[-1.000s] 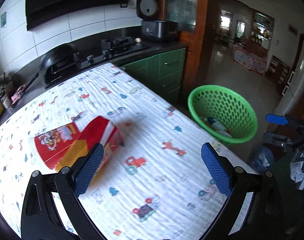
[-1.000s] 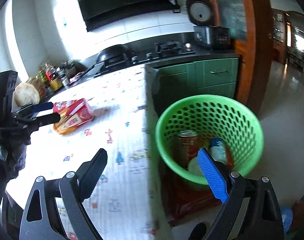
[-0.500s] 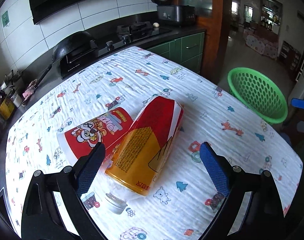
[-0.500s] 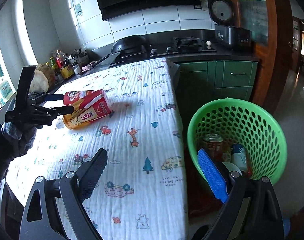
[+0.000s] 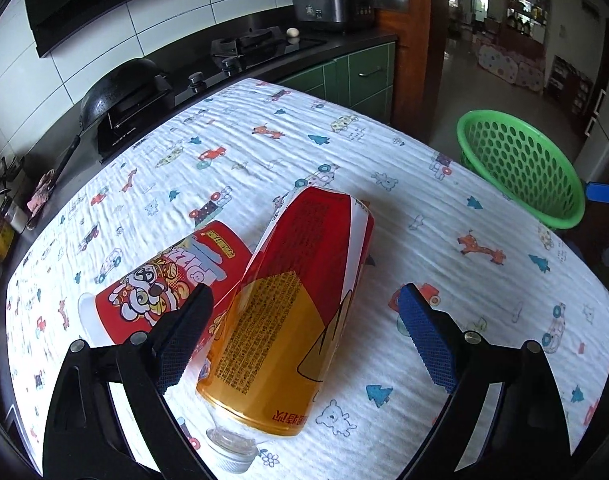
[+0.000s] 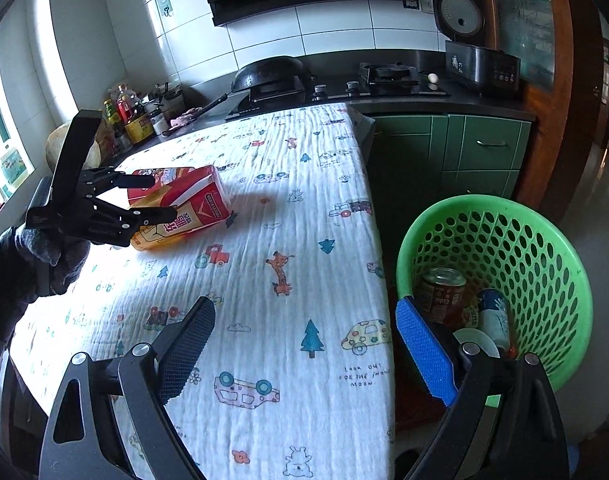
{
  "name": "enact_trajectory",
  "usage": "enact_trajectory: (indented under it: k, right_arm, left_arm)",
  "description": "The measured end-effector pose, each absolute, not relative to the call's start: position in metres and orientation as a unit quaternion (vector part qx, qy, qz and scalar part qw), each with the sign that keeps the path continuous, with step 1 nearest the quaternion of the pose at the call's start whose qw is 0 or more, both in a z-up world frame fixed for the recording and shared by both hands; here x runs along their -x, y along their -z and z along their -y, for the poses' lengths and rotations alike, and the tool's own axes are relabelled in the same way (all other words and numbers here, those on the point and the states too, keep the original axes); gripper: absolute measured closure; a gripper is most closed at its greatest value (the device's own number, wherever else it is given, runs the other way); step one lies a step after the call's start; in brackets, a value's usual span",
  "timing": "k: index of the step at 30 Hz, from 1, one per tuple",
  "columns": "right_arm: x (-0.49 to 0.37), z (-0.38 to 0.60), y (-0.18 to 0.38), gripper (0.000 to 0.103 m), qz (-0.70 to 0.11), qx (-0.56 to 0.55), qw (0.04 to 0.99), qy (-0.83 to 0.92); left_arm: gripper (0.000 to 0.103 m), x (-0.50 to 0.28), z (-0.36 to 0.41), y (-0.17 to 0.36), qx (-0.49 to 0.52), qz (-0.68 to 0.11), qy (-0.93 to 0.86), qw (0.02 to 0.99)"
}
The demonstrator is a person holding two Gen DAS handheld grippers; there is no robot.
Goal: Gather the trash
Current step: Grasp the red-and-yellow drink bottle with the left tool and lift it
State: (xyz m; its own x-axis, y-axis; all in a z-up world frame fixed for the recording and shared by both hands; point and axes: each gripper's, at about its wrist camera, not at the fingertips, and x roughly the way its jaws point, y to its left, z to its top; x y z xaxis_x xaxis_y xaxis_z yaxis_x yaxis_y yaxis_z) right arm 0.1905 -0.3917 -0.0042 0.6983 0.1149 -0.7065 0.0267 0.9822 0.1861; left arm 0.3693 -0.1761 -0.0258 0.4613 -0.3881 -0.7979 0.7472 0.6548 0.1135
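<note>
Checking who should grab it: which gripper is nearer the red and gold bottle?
Left. The left gripper is open with its fingers either side of the bottle. The right gripper is open near the table edge beside the basket, well away.

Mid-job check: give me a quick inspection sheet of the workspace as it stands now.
Surface: table under a white cartoon-print cloth, wrinkled.
Job's things: red-and-gold bottle lying on its side, cap toward the camera; red snack cup lying beside it, touching. Green basket on the floor off the table edge, holding a can and other trash.
Clutter: nothing seen on the cloth.
Grippers: left gripper open, straddling the bottle, pads not touching; right gripper open, empty, at the table edge by the basket.
Cables: nothing seen.
Surroundings: stove and wok, rice cooker, green cabinets.
</note>
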Motion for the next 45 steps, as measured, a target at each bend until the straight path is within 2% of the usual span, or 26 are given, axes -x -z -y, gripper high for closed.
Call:
enact_trajectory:
  k: [2,7,14,30,45]
  right_arm:
    - [-0.192,0.393,0.007,0.014,-0.390,-0.094,0.916,-0.025]
    - [-0.196,0.394,0.011,0.014,-0.395,-0.097,0.913,-0.027]
    - [-0.200,0.395,0.015,0.014,-0.399,-0.099,0.911,-0.030]
    - [-0.205,0.393,0.022,0.014,-0.406,-0.100,0.907,-0.044]
    - [-0.209,0.389,0.020,0.014,-0.406,-0.097,0.907,-0.051]
  left_arm:
    - [0.011,-0.370,0.179,0.028,-0.238,-0.389,0.344,0.821]
    - [0.021,-0.375,0.186,0.033,-0.253,-0.397,0.345,0.812]
    - [0.026,-0.371,0.191,0.032,-0.273,-0.393,0.353,0.804]
    - [0.026,-0.368,0.212,0.045,-0.343,-0.390,0.358,0.776]
    - [0.030,-0.349,0.204,0.039,-0.312,-0.397,0.354,0.787]
